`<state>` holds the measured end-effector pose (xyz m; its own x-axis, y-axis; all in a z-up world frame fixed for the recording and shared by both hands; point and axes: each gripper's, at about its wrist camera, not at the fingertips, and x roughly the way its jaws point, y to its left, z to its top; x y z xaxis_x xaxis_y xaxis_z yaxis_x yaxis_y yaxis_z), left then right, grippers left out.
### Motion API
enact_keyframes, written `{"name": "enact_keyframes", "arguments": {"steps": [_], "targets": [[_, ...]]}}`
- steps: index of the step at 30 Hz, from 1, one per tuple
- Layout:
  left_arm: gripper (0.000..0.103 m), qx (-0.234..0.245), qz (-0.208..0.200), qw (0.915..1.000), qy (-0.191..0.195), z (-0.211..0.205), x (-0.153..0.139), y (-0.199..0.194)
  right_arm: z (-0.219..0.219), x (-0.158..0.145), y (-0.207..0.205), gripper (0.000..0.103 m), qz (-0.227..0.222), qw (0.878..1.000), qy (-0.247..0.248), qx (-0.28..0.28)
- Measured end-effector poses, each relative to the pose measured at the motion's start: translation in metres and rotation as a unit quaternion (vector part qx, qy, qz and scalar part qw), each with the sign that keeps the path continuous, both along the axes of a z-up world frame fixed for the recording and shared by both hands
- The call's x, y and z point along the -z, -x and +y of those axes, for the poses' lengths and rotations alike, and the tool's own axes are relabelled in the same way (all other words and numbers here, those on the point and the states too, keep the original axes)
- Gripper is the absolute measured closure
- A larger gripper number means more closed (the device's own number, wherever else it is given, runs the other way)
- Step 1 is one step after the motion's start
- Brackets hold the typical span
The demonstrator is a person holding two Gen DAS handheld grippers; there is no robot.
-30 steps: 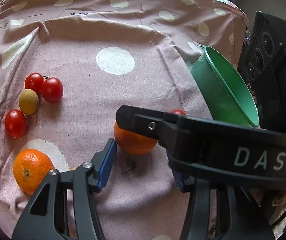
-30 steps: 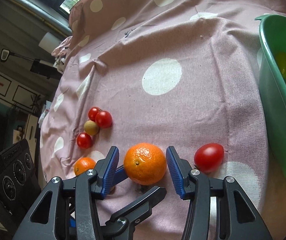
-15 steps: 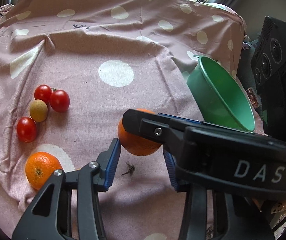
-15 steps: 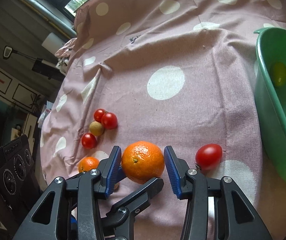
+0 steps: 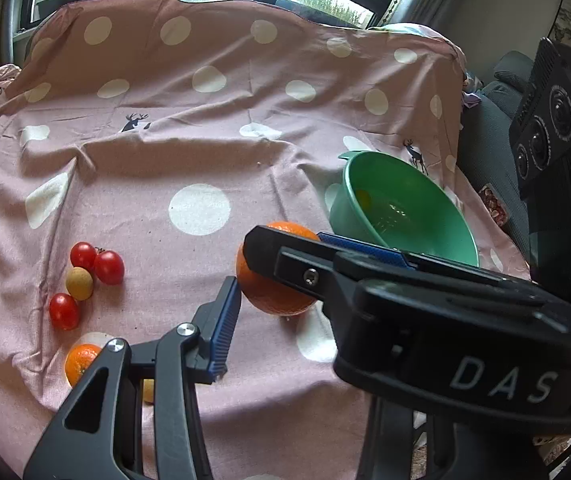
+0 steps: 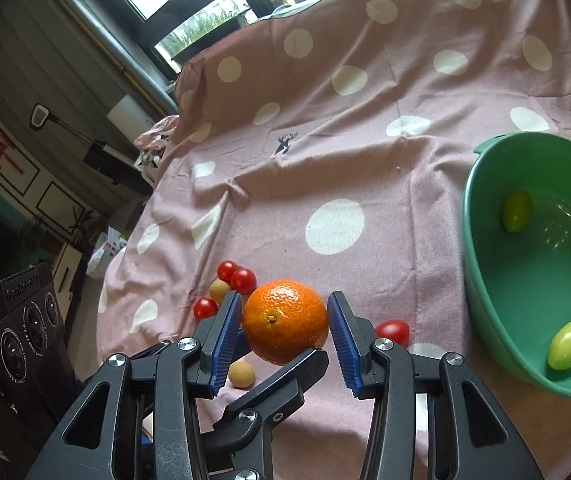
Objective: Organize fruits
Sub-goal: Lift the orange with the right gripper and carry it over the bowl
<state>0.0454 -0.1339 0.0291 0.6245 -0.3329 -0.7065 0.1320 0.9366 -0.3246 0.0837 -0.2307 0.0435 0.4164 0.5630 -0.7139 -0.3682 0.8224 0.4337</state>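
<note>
A large orange (image 6: pixel 284 320) hangs above the pink dotted cloth (image 6: pixel 365 140), and both grippers grip it. My right gripper (image 6: pixel 284 300) is shut on it, a blue pad pressing each side. My left gripper (image 5: pixel 277 300) crosses under the right one. Its left pad (image 5: pixel 223 328) touches the orange (image 5: pixel 273 296), and its other finger (image 6: pixel 281 376) presses from below. The right gripper's body (image 5: pixel 445 320) hides that finger in the left wrist view. The green bowl (image 6: pixel 481 280) stands to the right with two yellow-green tomatoes (image 6: pixel 517 211) inside.
On the cloth to the left lie three red tomatoes (image 5: pixel 108 267), a tan fruit (image 5: pixel 79 283), a small orange (image 5: pixel 81 362) and another tan fruit (image 6: pixel 241 374). A red tomato (image 6: pixel 392 331) lies near the bowl. A black box (image 5: pixel 553 120) stands at the right edge.
Both grippers have closed onto the large orange and risen together, so it has left the cloth. The bowl and the loose fruit have not moved.
</note>
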Motion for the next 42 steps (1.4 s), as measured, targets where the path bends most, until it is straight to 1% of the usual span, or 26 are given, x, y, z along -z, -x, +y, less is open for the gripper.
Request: {"name": "enact_keyframes", "arguments": {"steps": [11,16,30,42], "targets": [[0.059,0.024,-0.027,0.9992,-0.017,-0.038,-0.024,-0.007,-0.038,-0.021,0.000,0.055,-0.031,0.999,-0.019,0.036],[0.059,0.035,-0.035,0.9985,-0.021,-0.055,-0.031,-0.011,-0.056,-0.028,0.002,0.055,-0.041,0.997,-0.029,0.052],[0.059,0.069,-0.035,0.9967,-0.024,-0.096,-0.035,-0.029,-0.098,-0.033,-0.002,0.055,-0.050,0.993,-0.034,0.099],[0.059,0.098,-0.030,0.9945,-0.022,-0.128,-0.033,-0.042,-0.130,-0.031,-0.007,0.055,-0.044,0.989,-0.030,0.136]]}}
